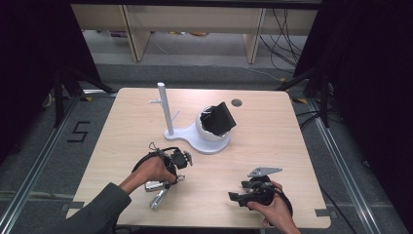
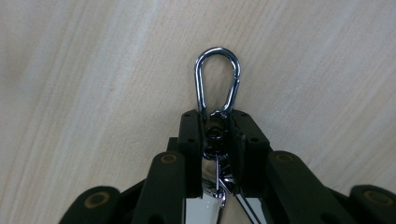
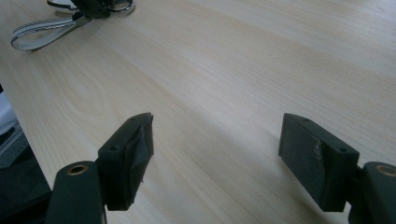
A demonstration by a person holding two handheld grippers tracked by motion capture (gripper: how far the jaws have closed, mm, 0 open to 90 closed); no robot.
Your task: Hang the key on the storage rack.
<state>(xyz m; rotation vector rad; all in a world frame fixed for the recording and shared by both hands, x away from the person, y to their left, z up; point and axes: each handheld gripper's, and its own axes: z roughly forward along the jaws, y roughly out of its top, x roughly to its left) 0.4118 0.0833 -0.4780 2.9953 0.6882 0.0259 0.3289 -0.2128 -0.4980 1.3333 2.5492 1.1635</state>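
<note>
A silver carabiner clip [image 2: 217, 79] lies flat on the light wooden table [image 2: 93, 93], just beyond my left gripper [image 2: 217, 133]. That gripper is shut on the dark swivel ring below the clip, and a thin metal ring and strap run back between its jaws. In the high view my left gripper [image 1: 168, 183] points down at the table's front left, over the keychain's silver parts [image 1: 157, 192]. My right gripper [image 3: 217, 149] stands open with bare table between its pads [image 3: 135, 154]. It rests at the front right [image 1: 237, 191].
A white stand [image 1: 165, 109] with a thin post and a white cup holding a black object [image 1: 219, 119] sits at the table's middle back. A round cable hole [image 1: 236, 103] lies behind it. A striped strap [image 3: 42, 32] lies far off in the right gripper view.
</note>
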